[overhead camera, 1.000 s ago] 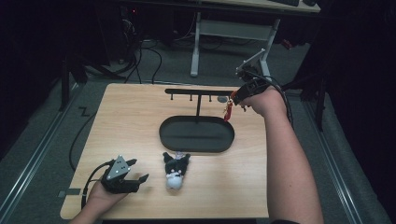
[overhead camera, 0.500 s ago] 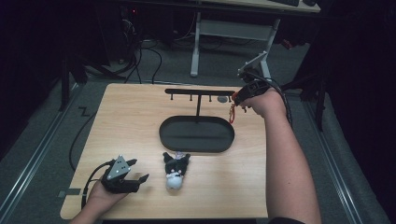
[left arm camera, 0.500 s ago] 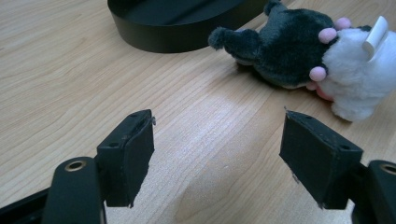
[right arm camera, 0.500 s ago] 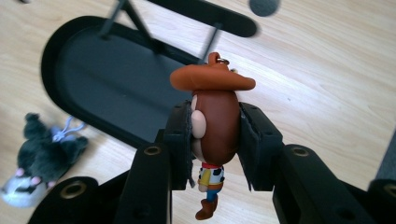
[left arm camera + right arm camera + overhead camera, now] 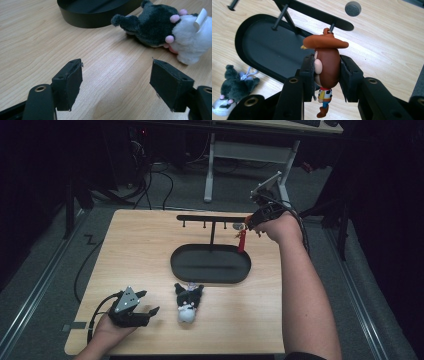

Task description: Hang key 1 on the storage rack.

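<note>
1. The right gripper (image 5: 327,75) pinches a cowboy figure (image 5: 326,62) by the head, one pad on each side of the brown hair. The hat sticks out above the pads and the small body and boots dangle below them.
2. In the right gripper view, the figure's top loop sits right at a peg under the end of the black hanger bar (image 5: 312,12), at about 12 o'clock from the jaws. Whether the loop is over the peg I cannot tell.
3. In the high view, the right gripper (image 5: 252,222) is at the bar's right end, with the cowboy figure (image 5: 242,239) hanging just at 1 o'clock of the oval black base (image 5: 211,264).
4. The left gripper (image 5: 116,82) has its jaws spread wide, nothing between them, low over the wooden table (image 5: 37,37).
5. A plush toy (image 5: 165,30), dark grey and white, lies on its side at roughly 1 o'clock from the left gripper's jaws, apart from them and close to the base's near edge.
6. In the high view, the left gripper (image 5: 145,305) is near the table's front-left corner, with the plush toy (image 5: 187,302) at its 3 o'clock.
</note>
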The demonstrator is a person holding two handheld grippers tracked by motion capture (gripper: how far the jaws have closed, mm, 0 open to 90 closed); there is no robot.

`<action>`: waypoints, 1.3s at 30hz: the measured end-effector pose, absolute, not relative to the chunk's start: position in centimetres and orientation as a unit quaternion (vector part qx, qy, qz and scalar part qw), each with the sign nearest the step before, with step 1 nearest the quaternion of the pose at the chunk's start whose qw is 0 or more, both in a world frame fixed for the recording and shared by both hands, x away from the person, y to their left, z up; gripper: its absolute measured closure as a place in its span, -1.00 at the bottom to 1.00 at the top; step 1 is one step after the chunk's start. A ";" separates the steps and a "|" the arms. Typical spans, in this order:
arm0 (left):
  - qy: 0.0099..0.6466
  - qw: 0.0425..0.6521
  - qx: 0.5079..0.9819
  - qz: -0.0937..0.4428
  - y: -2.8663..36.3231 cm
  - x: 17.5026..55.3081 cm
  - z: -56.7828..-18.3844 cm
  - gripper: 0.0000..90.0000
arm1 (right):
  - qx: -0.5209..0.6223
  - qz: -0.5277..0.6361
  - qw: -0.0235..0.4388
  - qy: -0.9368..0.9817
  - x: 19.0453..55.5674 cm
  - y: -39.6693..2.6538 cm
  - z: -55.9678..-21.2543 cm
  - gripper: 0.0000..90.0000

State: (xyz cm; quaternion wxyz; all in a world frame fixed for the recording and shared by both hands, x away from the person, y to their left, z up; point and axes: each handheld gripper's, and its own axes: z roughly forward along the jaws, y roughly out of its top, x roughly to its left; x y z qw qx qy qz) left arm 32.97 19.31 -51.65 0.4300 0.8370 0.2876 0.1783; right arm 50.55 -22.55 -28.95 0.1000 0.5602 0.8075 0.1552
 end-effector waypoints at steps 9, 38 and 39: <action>0.286 0.428 0.839 0.177 19.3 33.0 -51.6 -0.42 | 0.579 0.156 0.090 0.796 50.1 -24.4 -31.0 0.49; 0.284 0.422 0.843 0.176 18.9 33.1 -51.8 -0.41 | 0.589 0.188 0.067 0.783 47.9 -25.7 -39.7 -0.03; 0.285 0.422 0.843 0.174 18.9 33.1 -51.9 -0.41 | 0.587 0.189 0.075 0.783 47.4 -25.6 -39.7 -0.02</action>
